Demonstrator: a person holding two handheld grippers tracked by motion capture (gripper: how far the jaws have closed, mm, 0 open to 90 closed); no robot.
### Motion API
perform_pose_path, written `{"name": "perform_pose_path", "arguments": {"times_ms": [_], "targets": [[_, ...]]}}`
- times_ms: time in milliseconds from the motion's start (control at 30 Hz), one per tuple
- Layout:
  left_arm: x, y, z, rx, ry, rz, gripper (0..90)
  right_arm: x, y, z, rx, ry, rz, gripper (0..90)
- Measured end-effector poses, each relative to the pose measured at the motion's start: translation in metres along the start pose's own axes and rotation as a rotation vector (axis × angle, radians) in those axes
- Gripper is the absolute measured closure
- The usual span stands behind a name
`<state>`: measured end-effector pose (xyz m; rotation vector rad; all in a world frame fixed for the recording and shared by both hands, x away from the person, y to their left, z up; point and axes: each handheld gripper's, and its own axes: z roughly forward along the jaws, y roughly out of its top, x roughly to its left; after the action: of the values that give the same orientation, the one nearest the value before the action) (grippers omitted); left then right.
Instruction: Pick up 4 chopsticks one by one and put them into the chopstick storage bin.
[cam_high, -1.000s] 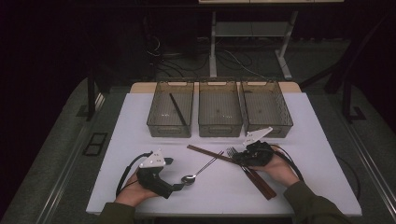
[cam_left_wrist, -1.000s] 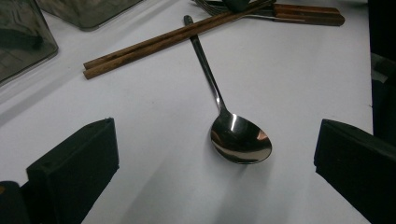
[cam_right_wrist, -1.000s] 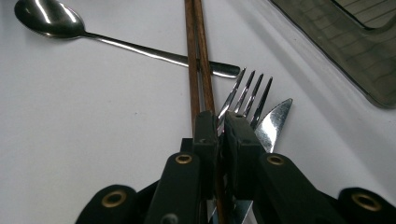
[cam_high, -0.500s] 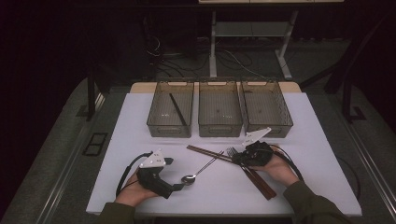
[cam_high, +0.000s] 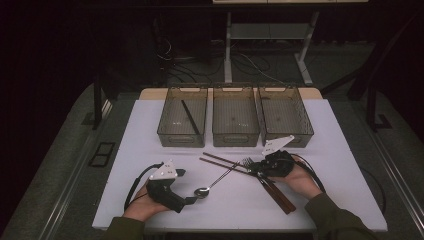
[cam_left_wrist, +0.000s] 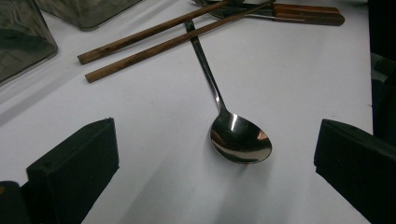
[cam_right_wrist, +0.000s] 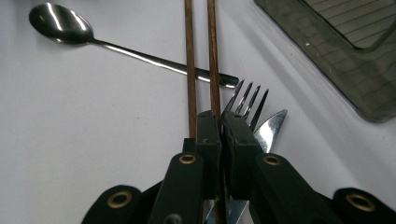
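Your left claw (cam_high: 192, 200) sits low and left of centre in the high view, jaws spread wide, with the spoon (cam_high: 202, 192) bowl just off its tip. In the left gripper view the spoon (cam_left_wrist: 240, 138) bowl lies between the two jaws but nearer the right-hand one, flat on the white counter (cam_left_wrist: 289, 74). Its handle runs away from you toward the top of that frame, leaning slightly left, and its far end passes under the two chopsticks (cam_left_wrist: 154, 39). That is the relation to mind: the long axis points almost straight ahead of the left claw, so I judge a close across the neck just above the bowl would catch it squarely.

Your right claw (cam_right_wrist: 219, 123) is pressed together on one chopstick (cam_right_wrist: 213, 56), beside the fork (cam_right_wrist: 247, 105) and a knife blade (cam_right_wrist: 270, 128). The left hand is the nearer one to the spoon.
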<state>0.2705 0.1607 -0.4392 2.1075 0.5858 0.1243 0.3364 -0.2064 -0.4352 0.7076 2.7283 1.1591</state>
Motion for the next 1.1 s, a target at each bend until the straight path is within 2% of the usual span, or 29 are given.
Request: {"name": "perform_pose_path", "arguments": {"times_ms": [600, 1100], "targets": [[0.001, 0.0, 0.0, -0.003, -0.001, -0.002, 0.0, 0.003, 0.003, -0.014, -0.058, 0.024, 0.005, 85.7], [0.001, 0.0, 0.0, -0.005, -0.002, -0.005, 0.0, 0.005, 0.01, -0.03, -0.116, 0.021, 0.028, 85.7]]}}
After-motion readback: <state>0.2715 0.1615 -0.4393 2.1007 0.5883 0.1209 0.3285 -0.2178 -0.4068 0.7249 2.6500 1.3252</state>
